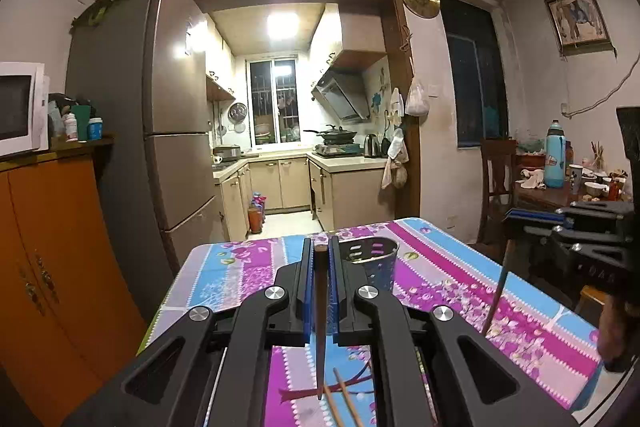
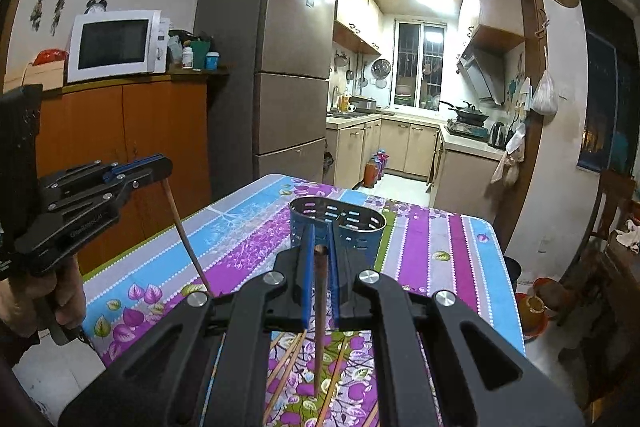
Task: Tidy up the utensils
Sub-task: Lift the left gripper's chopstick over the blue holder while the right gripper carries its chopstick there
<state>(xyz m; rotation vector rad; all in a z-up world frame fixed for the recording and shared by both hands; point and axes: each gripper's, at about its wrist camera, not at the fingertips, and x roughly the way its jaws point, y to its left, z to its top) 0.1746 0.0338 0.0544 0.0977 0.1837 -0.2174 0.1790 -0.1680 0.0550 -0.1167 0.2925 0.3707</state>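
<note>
My left gripper (image 1: 320,251) is shut on a dark brown chopstick (image 1: 320,319) that hangs down between its blue pads. It also shows in the right wrist view (image 2: 160,175), held above the table's left side. My right gripper (image 2: 319,247) is shut on a brown chopstick (image 2: 319,323) that points down. It shows in the left wrist view (image 1: 516,223) at the right with its chopstick (image 1: 496,291). A perforated metal utensil holder (image 2: 340,223) stands on the table just beyond my right gripper; it also shows in the left wrist view (image 1: 374,261). Several loose chopsticks (image 2: 288,359) lie on the cloth below.
The table (image 2: 440,247) carries a purple, blue and pink floral cloth. An orange cabinet (image 2: 120,131) with a microwave (image 2: 116,45) and a fridge (image 2: 276,59) stand to the left. A cluttered side table (image 1: 560,187) and chair are to the right. The kitchen lies beyond.
</note>
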